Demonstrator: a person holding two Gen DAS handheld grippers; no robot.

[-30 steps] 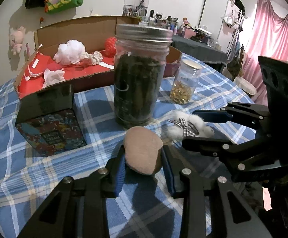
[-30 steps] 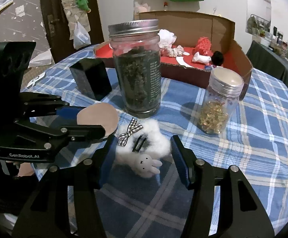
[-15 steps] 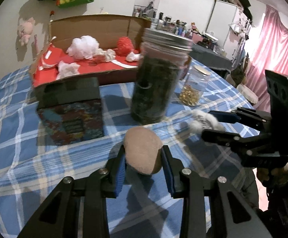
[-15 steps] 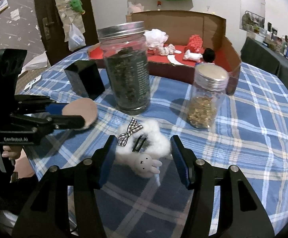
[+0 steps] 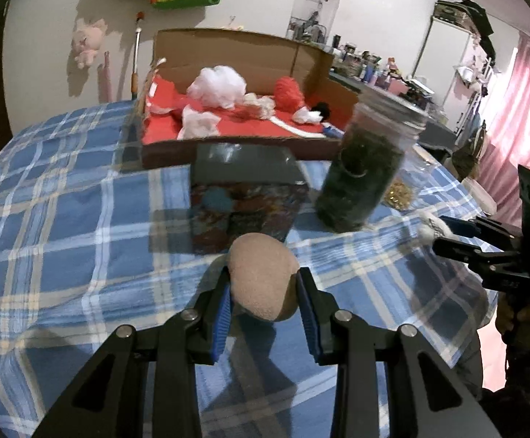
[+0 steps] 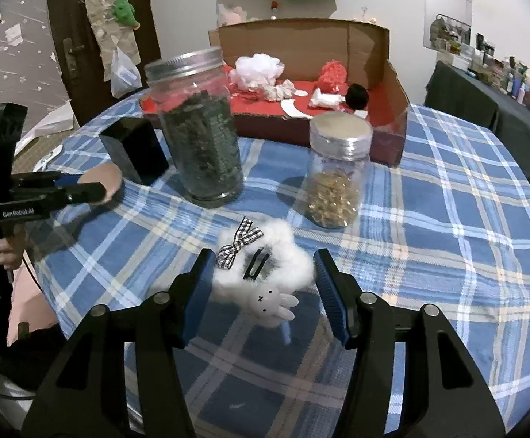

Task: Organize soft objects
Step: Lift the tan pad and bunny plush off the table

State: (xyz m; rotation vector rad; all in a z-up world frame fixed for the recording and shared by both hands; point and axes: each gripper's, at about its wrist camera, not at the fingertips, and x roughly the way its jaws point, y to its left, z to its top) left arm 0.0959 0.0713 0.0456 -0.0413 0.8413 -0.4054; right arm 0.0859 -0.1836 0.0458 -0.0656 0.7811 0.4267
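My left gripper point(image 5: 263, 294) is shut on a tan oval soft pad point(image 5: 263, 277), held above the blue plaid cloth in front of a dark tin. The right wrist view shows that gripper point(image 6: 99, 189) and the pad point(image 6: 111, 180) at the far left. My right gripper point(image 6: 263, 279) is shut on a white fluffy scrunchie point(image 6: 283, 255) with a checkered bow and a small bunny charm. It appears at the right edge of the left wrist view point(image 5: 451, 235) with white fluff point(image 5: 429, 226) at its tips. An open cardboard box point(image 5: 228, 148) point(image 6: 392, 84) with a red lining stands at the back. It holds white, red and black fluffy items.
A tall jar of dark leaves point(image 5: 363, 171) point(image 6: 203, 138) and a small jar of golden bits point(image 6: 338, 179) stand between the grippers and the box. The dark tin point(image 5: 243, 189) point(image 6: 133, 149) sits left of the tall jar. The table point(image 6: 465, 219) drops off at left and right.
My left gripper has carried the tan pad to the left, away from the right gripper, and now faces the tin. The right gripper has shifted slightly with the scrunchie. Both grips are unchanged.
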